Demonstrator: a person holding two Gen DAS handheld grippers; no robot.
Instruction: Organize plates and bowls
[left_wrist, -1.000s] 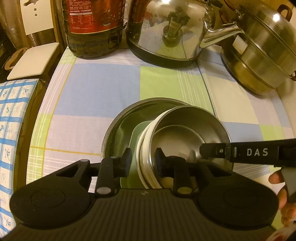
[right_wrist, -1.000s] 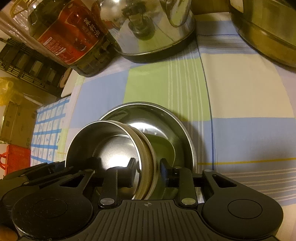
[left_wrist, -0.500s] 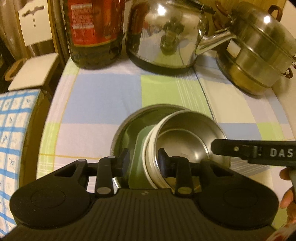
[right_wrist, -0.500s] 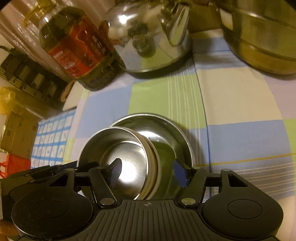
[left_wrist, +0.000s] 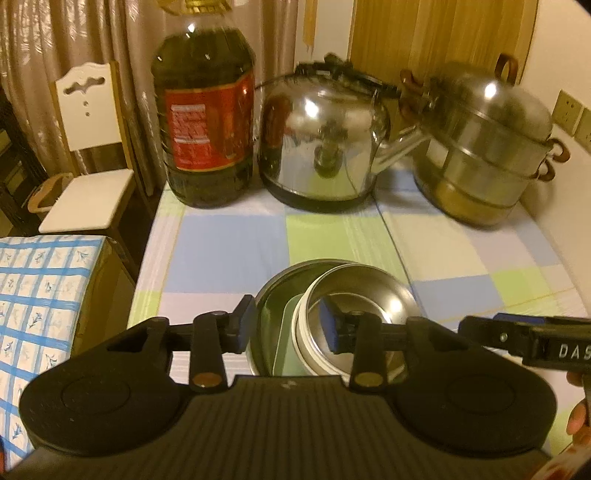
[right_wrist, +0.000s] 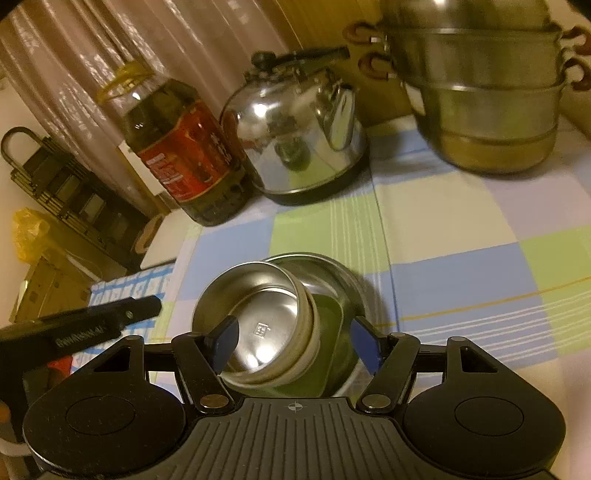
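Observation:
A small steel bowl (left_wrist: 369, 295) with a white rim leans tilted inside a wide steel bowl (left_wrist: 271, 306), on top of a pale green plate (left_wrist: 286, 343). The stack stands on the checked tablecloth. My left gripper (left_wrist: 286, 326) hovers above its near rim with the jaws opening, and neither pad touches it. In the right wrist view the small bowl (right_wrist: 266, 317), green plate (right_wrist: 332, 343) and wide bowl (right_wrist: 332, 267) lie below my right gripper (right_wrist: 295, 341), whose jaws are also opening and clear of the rims. Each gripper shows at the edge of the other's view.
At the back of the table stand an oil bottle (left_wrist: 205, 122), a steel kettle (left_wrist: 325, 144) and a stacked steamer pot (left_wrist: 484, 147). A white chair (left_wrist: 88, 155) and a blue-checked cloth (left_wrist: 40, 295) lie beyond the table's left edge. A wall runs along the right.
Both grippers let go of the stacked bowls' rims and opened. Both have risen and drawn back, so the stack looks smaller and more of the back of the table shows.

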